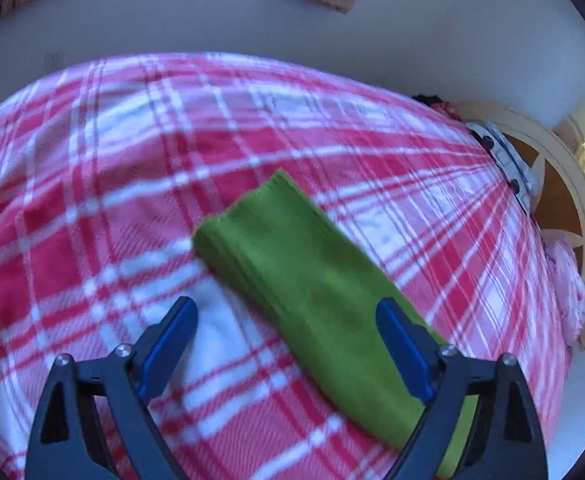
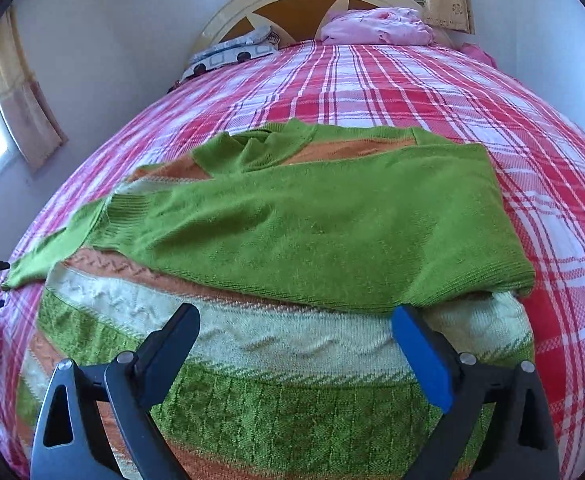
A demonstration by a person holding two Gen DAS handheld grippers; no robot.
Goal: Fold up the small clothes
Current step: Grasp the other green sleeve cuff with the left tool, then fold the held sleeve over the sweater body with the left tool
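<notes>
**A:** So, which claw gets the next fold? The striped green, orange and cream knitted sweater (image 2: 292, 360) lies flat on the red-and-white plaid blanket (image 2: 412, 80), filling the middle and bottom of the right wrist view. One plain green knit sleeve (image 2: 312, 232) is already folded across the body.

**B:** The other green sleeve (image 1: 312, 280), I'd say. In the left wrist view it runs diagonally, cuff toward the centre of the frame, the rest heading off to the lower right, passing under the right-hand blue pad.

**A:** And the left gripper (image 1: 288, 332)?

**B:** Spread wide, nothing pinched. The sleeve is partly in the gap but neither pad presses on it. Picture's blurry, though.

**A:** The right gripper (image 2: 298, 340)?

**B:** Also released and empty, hanging over the cream stripe just below the folded sleeve's edge.

**A:** So left is nearer that loose sleeve.

**B:** Yeah, my guess is it needs to line up across the diagonal first.
</notes>
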